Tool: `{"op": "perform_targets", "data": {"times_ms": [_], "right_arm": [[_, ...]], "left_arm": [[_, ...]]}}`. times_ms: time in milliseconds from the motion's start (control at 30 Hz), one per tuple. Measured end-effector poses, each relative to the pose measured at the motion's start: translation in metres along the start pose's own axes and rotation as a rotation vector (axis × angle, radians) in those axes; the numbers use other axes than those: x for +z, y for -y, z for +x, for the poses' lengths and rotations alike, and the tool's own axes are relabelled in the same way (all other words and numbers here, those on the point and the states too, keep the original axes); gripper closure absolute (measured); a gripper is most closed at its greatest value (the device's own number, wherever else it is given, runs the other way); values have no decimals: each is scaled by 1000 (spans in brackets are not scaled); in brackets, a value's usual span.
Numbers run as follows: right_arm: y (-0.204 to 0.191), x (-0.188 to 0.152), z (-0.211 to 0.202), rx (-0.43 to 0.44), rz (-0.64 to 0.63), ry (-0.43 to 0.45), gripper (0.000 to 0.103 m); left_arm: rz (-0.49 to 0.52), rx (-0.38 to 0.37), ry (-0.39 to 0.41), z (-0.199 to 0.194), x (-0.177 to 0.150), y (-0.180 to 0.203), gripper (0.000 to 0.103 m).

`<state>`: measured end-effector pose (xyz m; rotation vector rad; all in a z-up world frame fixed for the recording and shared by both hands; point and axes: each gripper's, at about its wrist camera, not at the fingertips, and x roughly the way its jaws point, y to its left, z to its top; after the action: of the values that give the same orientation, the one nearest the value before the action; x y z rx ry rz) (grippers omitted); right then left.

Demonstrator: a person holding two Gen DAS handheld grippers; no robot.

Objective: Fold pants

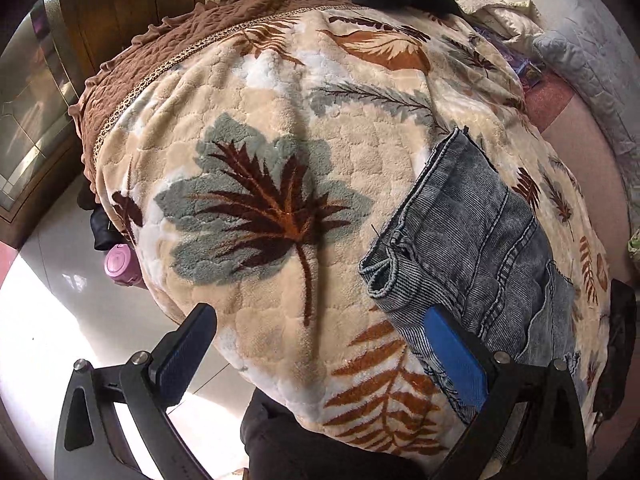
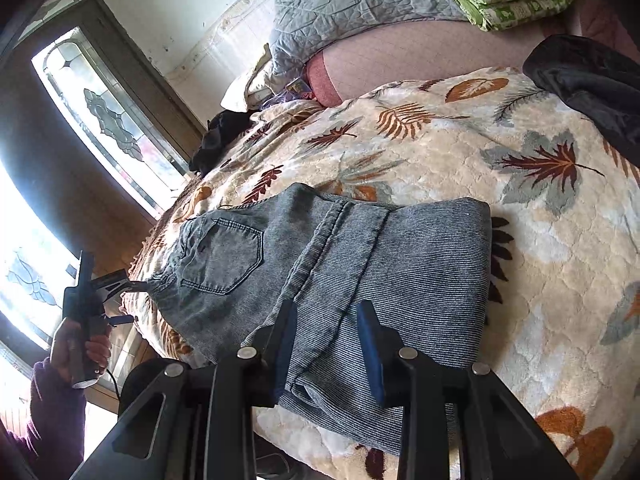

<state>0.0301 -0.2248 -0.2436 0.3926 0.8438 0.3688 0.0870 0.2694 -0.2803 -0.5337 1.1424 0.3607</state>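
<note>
Leaf-print blanket (image 2: 460, 168) covers the bed; folded grey jeans (image 2: 360, 248) lie on it at its near edge, long axis crosswise. Right tool (image 2: 332, 352) directly over the jeans' near hem, jaws partly apart, gripping nothing. Left tool (image 1: 320, 352) at the jeans' waistband end, wide open, empty.

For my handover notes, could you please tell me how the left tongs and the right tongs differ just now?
The left tongs gape wide; the right tongs stand far narrower. The left tongs hang over the blanket beside the jeans, nothing between their pads; the right tongs straddle a fold of the jeans at the near edge, without plainly pinching it. Both have blue pads and point downward.
</note>
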Motion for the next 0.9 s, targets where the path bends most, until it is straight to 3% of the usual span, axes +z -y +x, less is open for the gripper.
{"op": "perform_targets", "data": {"times_ms": [133,300,400,467,533,600,667,900], "right_arm": [[-2,1,4,2,-9,-7,69],[-8,1,12,-1,-41,-28,69],[-12,0,16,1,-57,-38,69],[-14,0,17,-4,-69,-38,69],[-15,-1,18,-3,-76,-46,69],[-15,-2,19,-14,-80,-50,69],[-14,-2,20,-12,-77,-51,69],[-15,-1,23,-20,-83,-54,69]], "left_arm": [[-54,-55,-28,0,2,-4,1],[-31,-136,-9,-17,3,8,1],[-41,-143,-28,-9,5,13,1],[-51,-187,-47,0,5,15,8],[-53,-235,-79,10,5,18,30],[-72,-277,-109,19,6,20,37],[-76,-312,-102,22,8,23,38],[-78,-327,-72,31,13,29,41]]}}
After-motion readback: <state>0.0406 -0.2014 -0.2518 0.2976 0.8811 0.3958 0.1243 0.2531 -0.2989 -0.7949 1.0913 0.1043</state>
